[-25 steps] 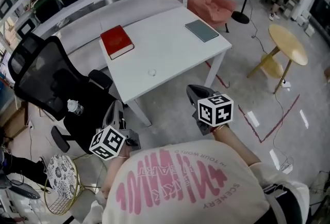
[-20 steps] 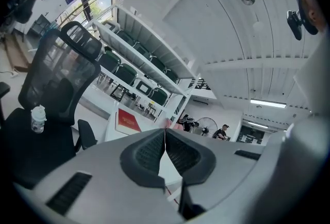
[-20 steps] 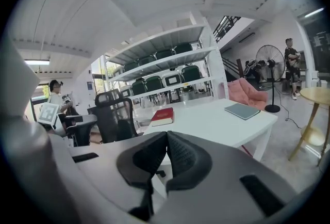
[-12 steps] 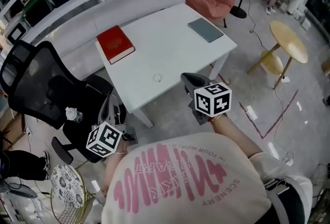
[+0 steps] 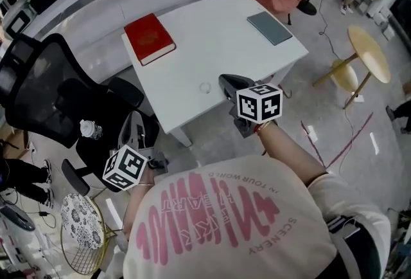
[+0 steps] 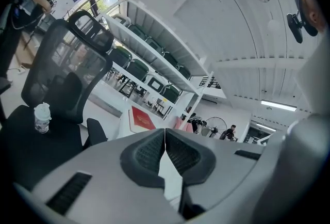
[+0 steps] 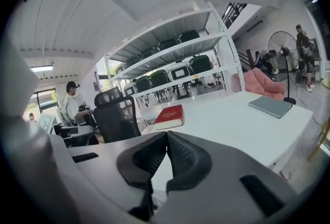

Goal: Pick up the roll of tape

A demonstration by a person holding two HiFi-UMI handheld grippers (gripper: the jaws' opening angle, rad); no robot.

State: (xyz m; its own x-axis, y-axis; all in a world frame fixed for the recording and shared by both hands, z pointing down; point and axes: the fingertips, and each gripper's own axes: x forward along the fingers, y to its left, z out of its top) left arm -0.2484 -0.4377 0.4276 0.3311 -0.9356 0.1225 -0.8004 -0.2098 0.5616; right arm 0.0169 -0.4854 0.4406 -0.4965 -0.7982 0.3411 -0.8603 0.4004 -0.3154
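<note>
The roll of tape (image 5: 205, 87) is a small clear ring lying on the white table (image 5: 218, 46), close to its near edge. My right gripper (image 5: 225, 83) hangs over that edge just right of the roll, jaws shut and empty; in the right gripper view (image 7: 166, 134) the pads meet and the roll is hidden. My left gripper (image 5: 133, 123) is lower left, off the table beside the chair, also shut with nothing in it (image 6: 165, 130).
A red book (image 5: 149, 38) lies at the table's far left and a grey notebook (image 5: 270, 27) at its far right. A black office chair (image 5: 45, 98) with a bottle (image 5: 91, 130) on its seat stands left. A round yellow side table (image 5: 368, 53) is right.
Both grippers have come forward toward the table. The right one now reaches over the near edge beside the tape roll; the left has drawn nearer the chair and table corner.
</note>
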